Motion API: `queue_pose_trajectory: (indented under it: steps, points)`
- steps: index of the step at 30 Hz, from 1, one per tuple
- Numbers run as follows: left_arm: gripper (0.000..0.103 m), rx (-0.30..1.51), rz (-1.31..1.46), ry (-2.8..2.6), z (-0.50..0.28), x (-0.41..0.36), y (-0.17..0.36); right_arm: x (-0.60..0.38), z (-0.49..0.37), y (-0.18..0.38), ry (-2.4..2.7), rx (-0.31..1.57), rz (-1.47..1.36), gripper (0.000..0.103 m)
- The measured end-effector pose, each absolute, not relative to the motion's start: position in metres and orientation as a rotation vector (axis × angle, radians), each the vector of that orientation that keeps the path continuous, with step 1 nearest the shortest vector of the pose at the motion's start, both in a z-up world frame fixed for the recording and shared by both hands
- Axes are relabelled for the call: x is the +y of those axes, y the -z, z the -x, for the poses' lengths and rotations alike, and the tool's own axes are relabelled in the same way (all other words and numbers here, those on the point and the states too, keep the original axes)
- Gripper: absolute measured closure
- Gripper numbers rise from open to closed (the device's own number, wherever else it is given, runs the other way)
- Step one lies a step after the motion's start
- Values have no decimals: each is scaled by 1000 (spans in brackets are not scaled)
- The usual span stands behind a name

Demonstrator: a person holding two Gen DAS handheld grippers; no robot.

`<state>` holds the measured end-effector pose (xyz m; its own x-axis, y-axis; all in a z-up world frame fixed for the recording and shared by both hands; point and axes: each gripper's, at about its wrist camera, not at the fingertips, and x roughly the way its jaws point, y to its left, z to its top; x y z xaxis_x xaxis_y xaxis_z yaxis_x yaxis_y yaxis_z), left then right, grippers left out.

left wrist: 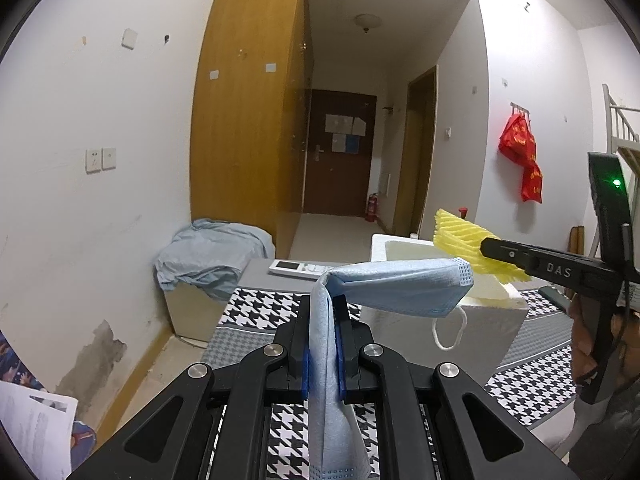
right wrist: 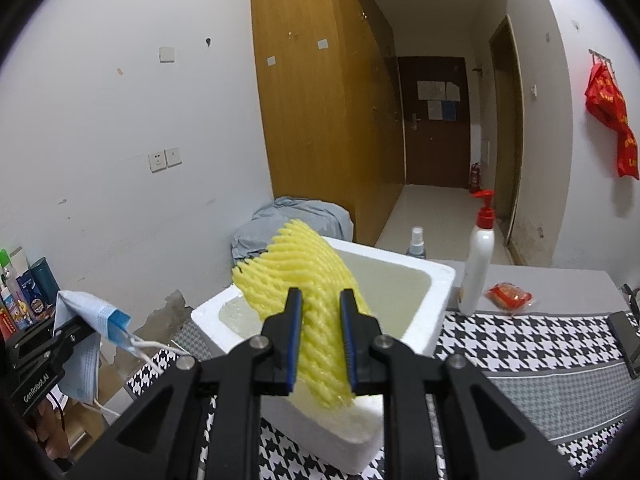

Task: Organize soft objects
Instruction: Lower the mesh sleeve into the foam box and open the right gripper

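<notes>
My left gripper (left wrist: 324, 304) is shut on a light blue face mask (left wrist: 396, 288), which folds over to the right above the table; it also shows in the right wrist view (right wrist: 86, 316). My right gripper (right wrist: 321, 300) is shut on a yellow foam fruit net (right wrist: 296, 280) and holds it over the near edge of a white styrofoam box (right wrist: 436, 280). In the left wrist view the net (left wrist: 460, 240) hangs over the box (left wrist: 492, 312) from the right.
The box stands on a table with a black-and-white houndstooth cloth (right wrist: 520, 336). A white pump bottle (right wrist: 478, 256), a small spray bottle (right wrist: 417, 244) and a red packet (right wrist: 510, 295) sit behind it. A white remote (left wrist: 298, 268) lies at the far edge.
</notes>
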<state>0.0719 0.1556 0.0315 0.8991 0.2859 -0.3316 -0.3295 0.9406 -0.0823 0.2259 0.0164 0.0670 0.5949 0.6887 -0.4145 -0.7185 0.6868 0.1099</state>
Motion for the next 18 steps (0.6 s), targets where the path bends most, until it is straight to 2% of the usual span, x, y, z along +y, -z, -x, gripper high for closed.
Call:
queue_pose_trajectory:
  steps: [6, 9, 12, 14, 16, 18]
  points:
    - [93, 312, 119, -323, -74, 156, -35, 30, -233, -63, -815, 469, 86, 77]
    - [93, 305, 116, -327, -74, 155, -34, 34, -236, -60, -809, 466, 98, 67]
    - [93, 305, 118, -330, -75, 154, -33, 36, -239, -59, -807, 468, 104, 45]
    - [93, 305, 119, -332, -76, 154, -32, 34, -239, -59, -803, 460, 96, 26]
    - [93, 305, 121, -332, -76, 153, -32, 31, -238, -60, -804, 452, 81, 20]
    - [93, 304, 122, -328, -78, 153, -34, 28, -235, -62, -815, 445, 75, 19]
